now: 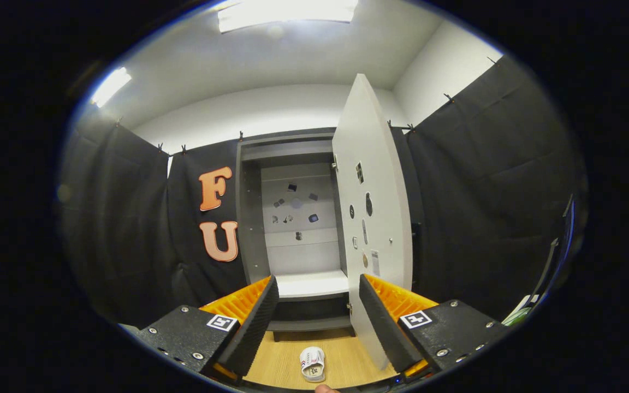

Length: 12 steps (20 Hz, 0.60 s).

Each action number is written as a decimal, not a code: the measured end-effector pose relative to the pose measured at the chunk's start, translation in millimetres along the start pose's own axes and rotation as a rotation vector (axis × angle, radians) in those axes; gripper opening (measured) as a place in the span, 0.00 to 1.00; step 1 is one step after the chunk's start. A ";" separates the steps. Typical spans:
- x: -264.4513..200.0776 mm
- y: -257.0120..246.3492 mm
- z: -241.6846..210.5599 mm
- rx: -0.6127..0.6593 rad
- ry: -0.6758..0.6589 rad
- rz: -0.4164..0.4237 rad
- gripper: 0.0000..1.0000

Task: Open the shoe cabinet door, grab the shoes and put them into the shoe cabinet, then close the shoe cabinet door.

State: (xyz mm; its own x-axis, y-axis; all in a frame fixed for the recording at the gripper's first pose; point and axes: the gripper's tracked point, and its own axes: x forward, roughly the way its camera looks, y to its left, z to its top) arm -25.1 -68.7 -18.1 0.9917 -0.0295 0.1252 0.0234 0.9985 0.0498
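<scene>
I am looking at a small white shoe (312, 364) with dark markings on its upper, lying on the wooden floor (347, 355) between the two fingers of my tongs (319, 305) and well short of the cabinet. The shoe cabinet (298, 218) is standing ahead, pale grey inside, its back panel dotted with small dark stickers, and a white shelf (312, 284) is showing low in the opening. Its door (372, 218) is hanging open on the right, a pale slab swung toward me, carrying small marks and stickers on its inner face. I am holding the tongs level, pointed straight at the opening, the fingers spread wide and gripping nothing. Black cloth is draping the booth on both sides, and above it white walls are meeting a white ceiling with bright light panels (287, 13).
</scene>
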 end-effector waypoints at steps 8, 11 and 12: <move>27.1 44.6 -25.8 -0.076 0.048 0.026 0.93; 41.3 58.1 -58.0 -0.076 0.105 0.049 0.93; 47.5 62.3 -70.7 -0.076 0.127 0.055 0.93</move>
State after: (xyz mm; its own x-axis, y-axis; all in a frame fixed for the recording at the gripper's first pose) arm 32.4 -4.6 -79.0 0.9996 0.0269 -0.0007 -0.0269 0.9992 -0.0299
